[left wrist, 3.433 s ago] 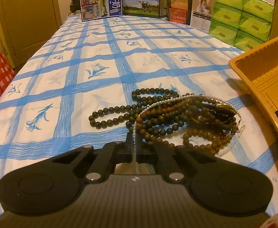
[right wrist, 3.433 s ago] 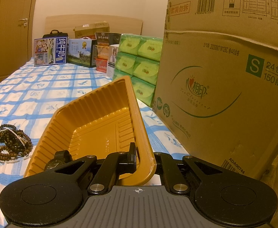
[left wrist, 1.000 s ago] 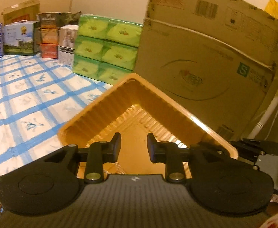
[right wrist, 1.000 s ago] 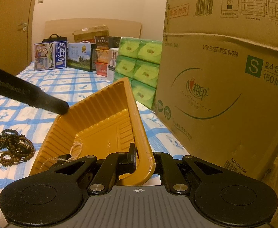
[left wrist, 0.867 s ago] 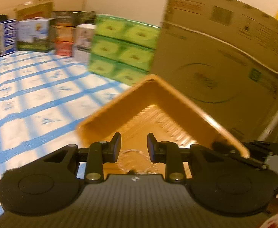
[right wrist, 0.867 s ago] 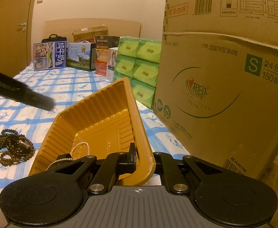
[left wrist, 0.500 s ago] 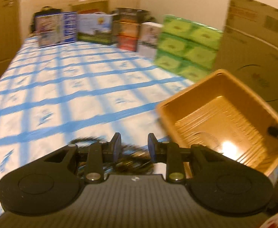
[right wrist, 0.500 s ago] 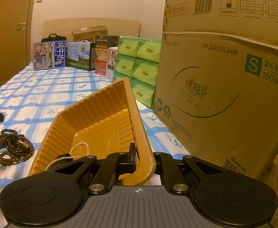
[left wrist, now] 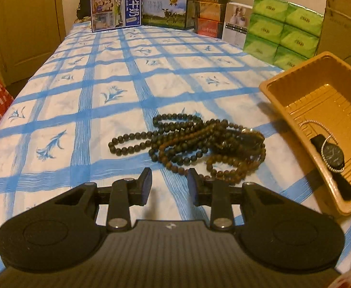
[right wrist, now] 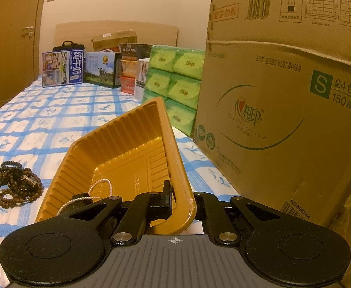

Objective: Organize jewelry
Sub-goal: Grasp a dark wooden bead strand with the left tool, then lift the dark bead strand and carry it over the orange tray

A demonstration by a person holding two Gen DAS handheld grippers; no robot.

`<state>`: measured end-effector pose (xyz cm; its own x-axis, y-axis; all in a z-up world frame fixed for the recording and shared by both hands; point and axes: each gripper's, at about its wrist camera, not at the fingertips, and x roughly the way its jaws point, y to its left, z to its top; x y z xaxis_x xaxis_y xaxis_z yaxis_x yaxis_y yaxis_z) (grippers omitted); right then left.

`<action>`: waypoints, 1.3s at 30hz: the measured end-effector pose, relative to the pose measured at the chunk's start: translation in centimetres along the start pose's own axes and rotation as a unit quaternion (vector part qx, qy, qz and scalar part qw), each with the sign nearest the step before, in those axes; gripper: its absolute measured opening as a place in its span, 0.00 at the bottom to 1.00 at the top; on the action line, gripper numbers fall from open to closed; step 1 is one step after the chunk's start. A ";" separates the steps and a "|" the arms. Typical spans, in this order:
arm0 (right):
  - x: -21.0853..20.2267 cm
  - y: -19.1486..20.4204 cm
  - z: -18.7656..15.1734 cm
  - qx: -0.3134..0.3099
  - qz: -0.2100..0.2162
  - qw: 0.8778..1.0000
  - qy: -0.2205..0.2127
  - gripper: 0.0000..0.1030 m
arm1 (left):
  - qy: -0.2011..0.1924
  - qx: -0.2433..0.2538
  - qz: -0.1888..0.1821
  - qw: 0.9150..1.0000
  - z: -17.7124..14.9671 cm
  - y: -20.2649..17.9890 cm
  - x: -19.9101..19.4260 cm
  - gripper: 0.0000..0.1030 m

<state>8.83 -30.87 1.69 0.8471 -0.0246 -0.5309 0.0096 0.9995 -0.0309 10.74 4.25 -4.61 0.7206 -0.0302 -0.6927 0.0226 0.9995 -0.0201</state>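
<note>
Bead necklaces tangled mid-frame on bed; left gripper fingers spread just short. Right gripper pinches orange tray rim. Advice: pinch one outer strand, lift slowly.

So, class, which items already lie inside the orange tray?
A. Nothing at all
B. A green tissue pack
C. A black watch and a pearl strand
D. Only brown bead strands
C: in the left wrist view the black watch and the pearl strand lie in the orange tray, while the bead strands lie on the bedsheet.
</note>
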 end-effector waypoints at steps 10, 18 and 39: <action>0.0 0.1 0.0 -0.006 -0.002 1.000 0.002 0.06 | 0.001 -0.014 0.003 1.000 0.8 0.2 2.3 0.27; 0.1 0.1 -0.1 -0.009 -0.005 1.000 0.004 0.06 | 0.003 -0.025 0.011 1.000 1.7 0.7 4.1 0.22; 0.2 0.2 0.1 -0.011 -0.005 1.000 0.001 0.06 | -0.052 -0.006 -0.045 0.998 4.8 0.0 -0.5 0.05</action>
<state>9.07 -30.68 1.70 0.8457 -0.0341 -0.5326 0.0059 0.9985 -0.0547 13.70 4.27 -0.74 0.7844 -0.1192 -0.6086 0.0826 0.9927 -0.0879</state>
